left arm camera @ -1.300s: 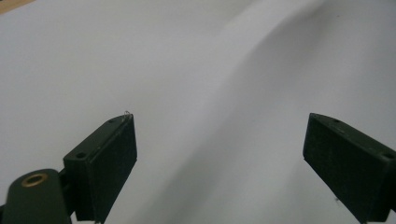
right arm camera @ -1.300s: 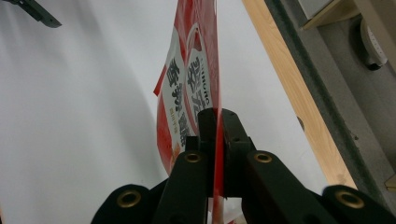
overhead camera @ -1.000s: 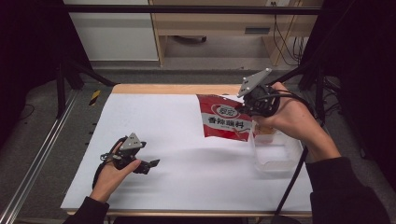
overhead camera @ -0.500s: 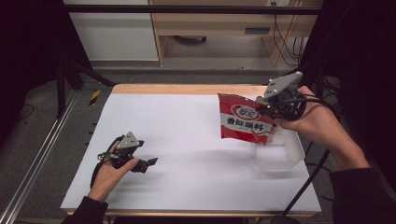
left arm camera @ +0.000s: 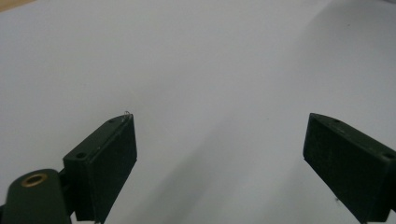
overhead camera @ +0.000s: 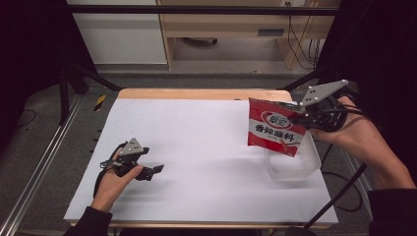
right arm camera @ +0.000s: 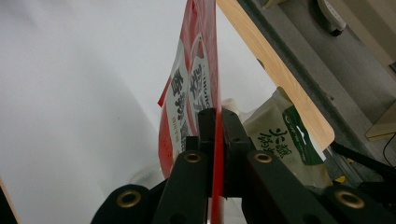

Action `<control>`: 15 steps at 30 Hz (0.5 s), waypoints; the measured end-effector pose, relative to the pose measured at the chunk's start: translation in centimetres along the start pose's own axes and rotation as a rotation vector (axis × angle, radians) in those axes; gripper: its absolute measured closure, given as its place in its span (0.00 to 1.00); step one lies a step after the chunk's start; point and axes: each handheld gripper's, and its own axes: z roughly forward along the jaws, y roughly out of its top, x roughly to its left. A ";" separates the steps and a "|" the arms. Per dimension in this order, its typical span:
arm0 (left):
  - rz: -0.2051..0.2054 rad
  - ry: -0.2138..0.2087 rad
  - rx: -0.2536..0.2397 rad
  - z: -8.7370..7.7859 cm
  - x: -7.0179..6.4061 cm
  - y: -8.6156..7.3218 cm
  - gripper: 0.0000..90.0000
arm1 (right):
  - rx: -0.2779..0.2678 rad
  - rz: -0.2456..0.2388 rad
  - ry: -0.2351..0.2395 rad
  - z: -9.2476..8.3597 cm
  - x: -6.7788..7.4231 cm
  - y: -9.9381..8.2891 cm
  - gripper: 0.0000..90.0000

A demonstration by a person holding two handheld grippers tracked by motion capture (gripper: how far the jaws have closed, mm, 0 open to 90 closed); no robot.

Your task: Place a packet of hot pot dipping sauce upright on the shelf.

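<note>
Red packet (overhead camera: pixel 273 130) over clear tub (overhead camera: pixel 294 166), beige pouch (right arm camera: pixel 280 140) behind

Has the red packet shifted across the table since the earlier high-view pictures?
Yes. The red packet, clamped in the right gripper, has travelled toward the table's right edge and now hangs over the clear container, away from the white sheet's middle.

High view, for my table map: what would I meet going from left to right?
Left gripper, open on the white table cover → red packet, hanging above the clear plastic box → right gripper, shut on the packet's edge.
</note>
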 end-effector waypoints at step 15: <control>-0.003 0.003 -0.002 -0.1 0.0 0.0 0.11 | 0.014 0.019 -0.013 -1.0 -0.4 -1.3 1.00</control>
